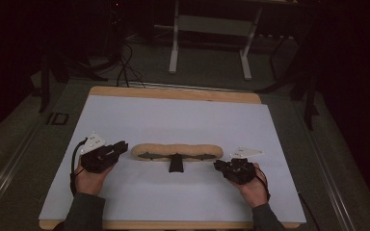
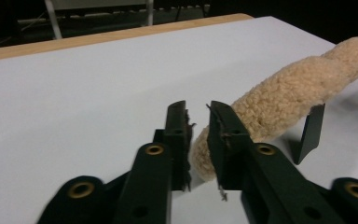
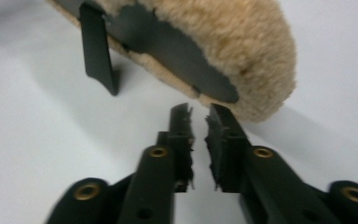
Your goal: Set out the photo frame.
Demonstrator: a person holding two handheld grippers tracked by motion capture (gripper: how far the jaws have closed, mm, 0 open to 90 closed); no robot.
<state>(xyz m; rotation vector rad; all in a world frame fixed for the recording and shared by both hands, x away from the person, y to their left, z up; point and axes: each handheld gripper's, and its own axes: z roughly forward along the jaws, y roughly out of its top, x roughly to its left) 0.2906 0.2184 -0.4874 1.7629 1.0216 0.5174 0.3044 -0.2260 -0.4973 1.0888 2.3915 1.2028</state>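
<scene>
- Pad (image 1: 176, 151): one long tan fleece pad with a dark backing and a black tab, lying crosswise mid-bench on the white sheet (image 1: 173, 120), between our two grippers.
- Left gripper (image 1: 120, 147): at the pad's left end; fingers (image 2: 177, 126) drawn to a narrow gap. The fleece tip sits just behind that gap, and we judge it not gripped (no fleece pinched between the pads).
- Right gripper (image 1: 219, 165): just short of the pad's right end; fingers (image 3: 223, 128) nearly closed, nothing between them.
- Progress: we judge the work barely begun, with both ends approached, neither held, and the pad flat where it lies. Gripping and handling remain.
- Containers: none on the bench.
</scene>
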